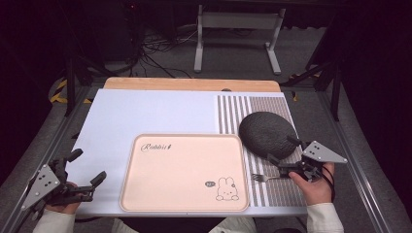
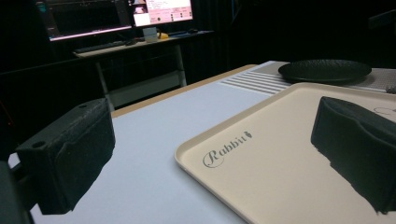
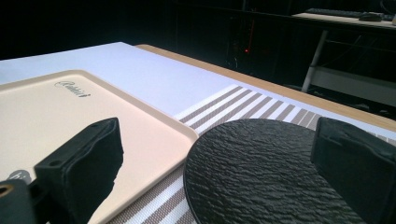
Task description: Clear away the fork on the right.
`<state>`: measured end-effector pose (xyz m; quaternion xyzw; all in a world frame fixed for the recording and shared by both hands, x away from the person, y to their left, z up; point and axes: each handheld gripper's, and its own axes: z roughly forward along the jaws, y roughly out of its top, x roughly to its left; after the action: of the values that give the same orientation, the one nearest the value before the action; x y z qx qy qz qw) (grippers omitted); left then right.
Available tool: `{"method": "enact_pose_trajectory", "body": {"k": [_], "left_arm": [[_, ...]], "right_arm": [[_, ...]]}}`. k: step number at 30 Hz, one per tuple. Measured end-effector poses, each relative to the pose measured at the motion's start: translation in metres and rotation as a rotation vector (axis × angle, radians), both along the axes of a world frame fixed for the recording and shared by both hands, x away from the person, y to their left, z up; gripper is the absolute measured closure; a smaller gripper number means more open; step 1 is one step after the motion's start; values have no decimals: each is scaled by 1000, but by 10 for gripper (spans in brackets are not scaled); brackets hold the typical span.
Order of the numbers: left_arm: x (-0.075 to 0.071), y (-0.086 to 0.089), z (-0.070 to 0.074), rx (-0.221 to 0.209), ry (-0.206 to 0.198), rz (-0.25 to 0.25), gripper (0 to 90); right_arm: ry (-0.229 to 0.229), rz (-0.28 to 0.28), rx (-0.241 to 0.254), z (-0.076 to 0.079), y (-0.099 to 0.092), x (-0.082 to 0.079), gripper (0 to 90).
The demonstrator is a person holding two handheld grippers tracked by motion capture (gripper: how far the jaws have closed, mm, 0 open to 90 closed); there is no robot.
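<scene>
left gripper (image 1: 86, 170) wide open, right gripper (image 1: 281, 154) wide open, both holding nothing

A lab or recording studio, not a home: black curtains (image 1: 379, 48) close in the sides, cables (image 1: 155, 51) tangle on the grey floor at 11 o'clock beyond the worktop (image 1: 145, 111), and a desk (image 2: 140, 42) with lit monitors (image 2: 163, 9) stands behind, beside metal framing (image 1: 238, 22).

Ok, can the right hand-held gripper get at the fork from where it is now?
Probably yes. The right hand-held gripper sits open just above the fork on the striped mat. The black plate lies just behind and the tray to the left, neither covering the fork.
</scene>
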<state>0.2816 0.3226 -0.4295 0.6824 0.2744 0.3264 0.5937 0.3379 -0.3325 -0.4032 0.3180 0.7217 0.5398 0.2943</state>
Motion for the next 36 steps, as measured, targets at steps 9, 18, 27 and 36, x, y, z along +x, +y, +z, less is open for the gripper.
{"method": "enact_pose_trajectory", "body": {"k": [9,18,27,36], "left_arm": [[0,0,0,2,0,-3,5],[0,0,0,-1,-1,-4,5],[0,1,0,-4,-1,-3,5],[0,1,0,-8,3,-4,5]], "right_arm": [[40,32,-20,7,11,11,28],[103,49,-83,19,21,22,19],[184,93,-228,34,26,30,50],[303,170,-424,41,33,34,88]]}}
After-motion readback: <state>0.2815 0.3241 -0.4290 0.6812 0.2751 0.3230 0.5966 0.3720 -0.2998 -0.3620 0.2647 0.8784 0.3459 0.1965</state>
